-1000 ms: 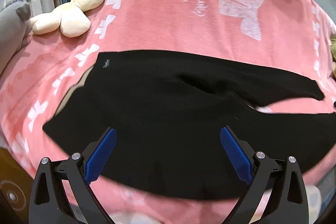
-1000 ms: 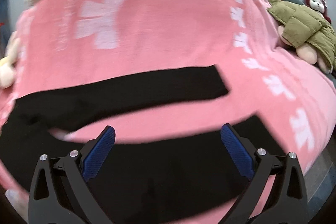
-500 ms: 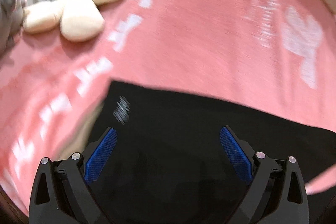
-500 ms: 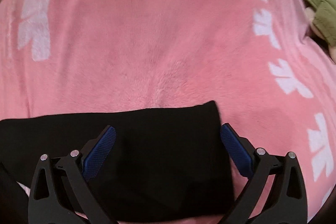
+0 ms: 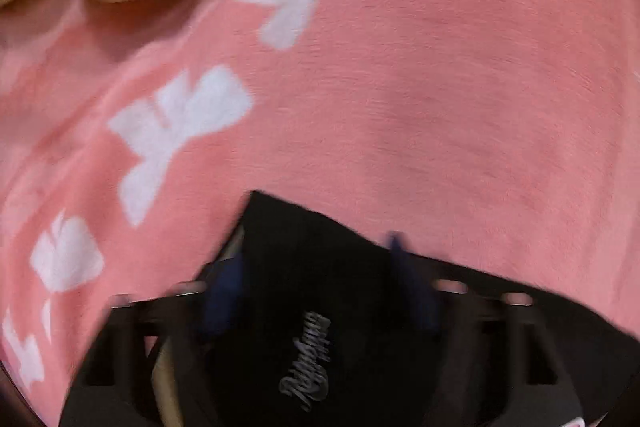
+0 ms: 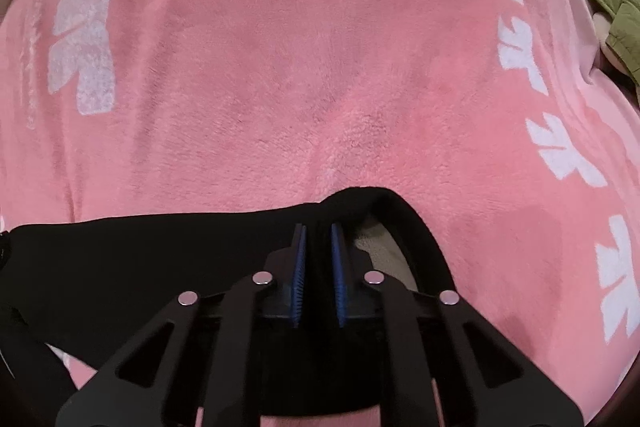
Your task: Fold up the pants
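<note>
Pinching black pants (image 6: pixel 160 259) on pink blanket (image 6: pixel 320 67).
Right claw (image 6: pixel 319 247) closing on bunched leg hem; left claw (image 5: pixel 316 267) blurred, closing around waistband corner, grip unclear.

We hold our left gripper (image 5: pixel 316 291) tilted steeply down, its black frame and blue pads (image 5: pixel 222 291) smeared by blur in the left wrist view. Its jaws are closing, with black cloth of the pants (image 5: pixel 304 251) lying between them; whether the pads already press on it we cannot tell. Our right gripper (image 6: pixel 319 247) also points down at a slant, sharp and level in its own view. Its jaws are closing too, the two blue pads (image 6: pixel 299 267) standing nearly parallel with only a narrow gap, and a raised fold of the pants' hem is pinched between them. Neither hand shows in either view.
</note>
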`<action>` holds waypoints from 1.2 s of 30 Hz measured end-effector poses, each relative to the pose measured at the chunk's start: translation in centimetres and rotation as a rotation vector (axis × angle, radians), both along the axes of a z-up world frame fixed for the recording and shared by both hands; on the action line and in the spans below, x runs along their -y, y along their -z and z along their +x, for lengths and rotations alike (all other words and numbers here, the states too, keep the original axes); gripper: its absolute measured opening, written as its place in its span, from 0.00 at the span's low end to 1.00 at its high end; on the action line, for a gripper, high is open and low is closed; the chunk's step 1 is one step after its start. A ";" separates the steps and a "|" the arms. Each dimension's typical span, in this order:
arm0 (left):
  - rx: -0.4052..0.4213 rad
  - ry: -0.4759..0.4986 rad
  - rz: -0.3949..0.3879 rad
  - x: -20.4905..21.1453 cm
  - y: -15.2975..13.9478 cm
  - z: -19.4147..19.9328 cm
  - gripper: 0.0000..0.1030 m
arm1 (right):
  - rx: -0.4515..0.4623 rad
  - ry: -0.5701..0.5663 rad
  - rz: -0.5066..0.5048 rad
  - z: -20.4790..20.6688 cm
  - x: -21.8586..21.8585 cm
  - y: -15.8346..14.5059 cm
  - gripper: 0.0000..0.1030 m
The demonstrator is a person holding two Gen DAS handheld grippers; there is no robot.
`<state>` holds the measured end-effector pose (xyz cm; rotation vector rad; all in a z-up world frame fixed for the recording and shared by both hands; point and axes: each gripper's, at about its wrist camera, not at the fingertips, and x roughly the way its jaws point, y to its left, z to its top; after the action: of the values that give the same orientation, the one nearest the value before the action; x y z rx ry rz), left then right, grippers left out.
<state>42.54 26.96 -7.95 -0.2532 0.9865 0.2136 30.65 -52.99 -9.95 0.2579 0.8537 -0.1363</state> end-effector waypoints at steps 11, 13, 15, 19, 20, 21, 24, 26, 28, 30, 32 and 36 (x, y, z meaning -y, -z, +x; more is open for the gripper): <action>0.235 0.131 -0.101 -1.0 -11.7 -16.9 0.18 | 0.199 -0.073 0.004 -11.1 -1.2 -8.6 0.00; 0.233 0.150 -0.100 -1.3 -12.3 -20.7 0.17 | 0.206 -0.070 -0.012 -13.9 -0.9 -9.4 0.00; 0.222 0.158 -0.109 -0.7 -12.1 -22.9 0.17 | 0.212 -0.071 -0.024 -16.1 -0.7 -9.4 0.00; 0.134 0.153 -0.140 -0.4 -8.8 -27.8 0.11 | 0.137 -0.054 -0.046 -20.0 -0.3 -7.1 0.00; 0.101 0.142 -0.141 -0.6 -7.5 -28.4 0.11 | 0.114 -0.044 -0.055 -20.7 -0.3 -6.4 0.01; 0.062 0.132 -0.133 -0.3 -6.3 -29.4 0.11 | 0.093 -0.031 -0.061 -21.4 -0.5 -5.7 0.03; 0.038 0.081 -0.241 -0.3 -3.9 -31.9 0.15 | 0.079 -0.026 -0.025 -22.8 -1.5 -4.6 0.06; 0.073 0.050 -0.383 0.4 -3.7 -32.9 0.31 | 0.075 -0.040 0.000 -23.4 -3.0 -4.1 0.14; 0.108 0.029 -0.458 1.6 -3.7 -32.9 0.59 | 0.088 -0.053 0.024 -23.7 -4.4 -3.8 0.40; 0.116 0.033 -0.534 3.3 -3.4 -31.5 0.62 | 0.112 -0.062 0.036 -23.8 -5.8 -3.6 0.59; 0.110 0.037 -0.579 4.5 -2.7 -29.7 0.62 | 0.107 -0.079 0.040 -23.3 -6.7 -3.4 0.61; 0.045 -0.028 -0.619 5.2 -0.5 -26.5 0.62 | 0.094 -0.087 -0.013 -21.4 -7.0 -3.3 0.73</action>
<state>16.07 21.79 -7.48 -0.8329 0.9847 -0.0795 9.20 -46.02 -6.65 0.2128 0.7687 -0.0478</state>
